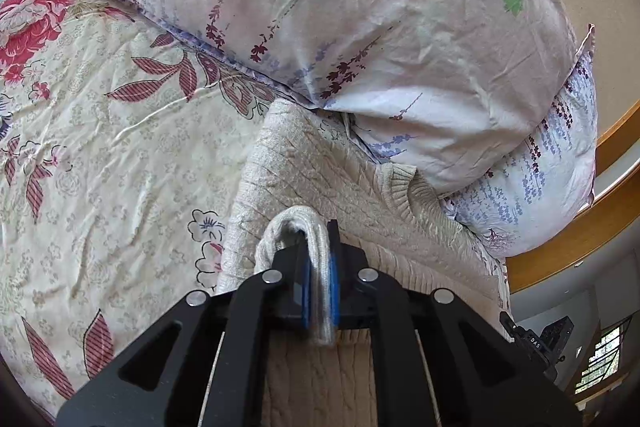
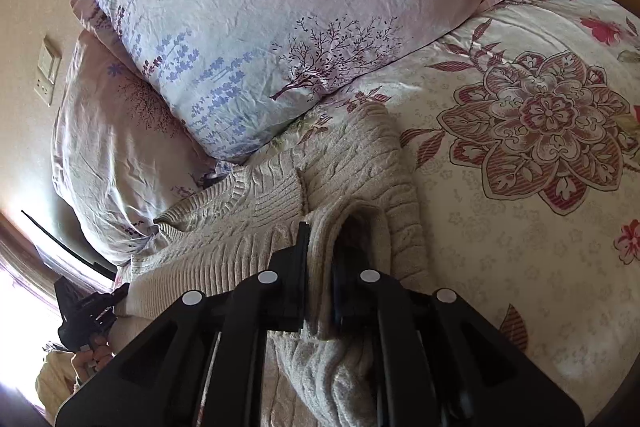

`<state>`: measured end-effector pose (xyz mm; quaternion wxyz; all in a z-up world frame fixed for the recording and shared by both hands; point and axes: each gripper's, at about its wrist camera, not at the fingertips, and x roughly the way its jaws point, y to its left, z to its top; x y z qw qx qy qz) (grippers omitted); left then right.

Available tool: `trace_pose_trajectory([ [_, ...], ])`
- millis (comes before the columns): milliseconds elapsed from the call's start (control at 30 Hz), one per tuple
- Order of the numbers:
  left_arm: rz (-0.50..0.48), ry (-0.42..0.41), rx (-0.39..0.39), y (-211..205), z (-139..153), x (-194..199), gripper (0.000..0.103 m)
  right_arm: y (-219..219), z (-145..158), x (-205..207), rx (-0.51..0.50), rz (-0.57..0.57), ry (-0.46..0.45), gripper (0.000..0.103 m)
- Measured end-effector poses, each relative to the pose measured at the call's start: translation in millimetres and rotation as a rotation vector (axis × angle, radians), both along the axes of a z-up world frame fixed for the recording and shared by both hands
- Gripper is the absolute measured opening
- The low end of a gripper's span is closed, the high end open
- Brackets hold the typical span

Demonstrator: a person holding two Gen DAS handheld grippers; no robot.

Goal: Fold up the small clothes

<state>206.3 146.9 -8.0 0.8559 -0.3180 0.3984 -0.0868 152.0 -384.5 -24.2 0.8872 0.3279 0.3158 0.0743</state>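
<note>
Both tools pinch folds of a cream knit sweater on the bed.

The left tool (image 1: 318, 247) is closed tight on a doubled edge of the sweater (image 1: 320, 163); the right tool (image 2: 324, 247) clamps another thick fold of the sweater (image 2: 248, 211). It lies on the floral bedspread (image 1: 100, 131), its far end touching the pillows (image 1: 320, 7).

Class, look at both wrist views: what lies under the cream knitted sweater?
The sweater lies on the floral bedsheet, with pillows behind its far edge. Both grippers, left and right, clamp folds of it. Whatever lies beneath its middle is covered.
</note>
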Motion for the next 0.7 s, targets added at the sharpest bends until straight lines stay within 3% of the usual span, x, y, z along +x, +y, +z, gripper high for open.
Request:
trace_pose_trajectory([
  [367,-0.012,0.001,-0.021,0,2,3,0.007,3,14,-4,-0.005,0.025,-0.037,0.009],
  [600,0.011,-0.026,-0.127,12,17,14,0.006,-17,36,11,0.154,-0.024,-0.099,0.009],
  [700,0.043,-0.036,-0.137,11,18,25,0.006,-20,34,29,0.179,-0.054,-0.084,0.009],
])
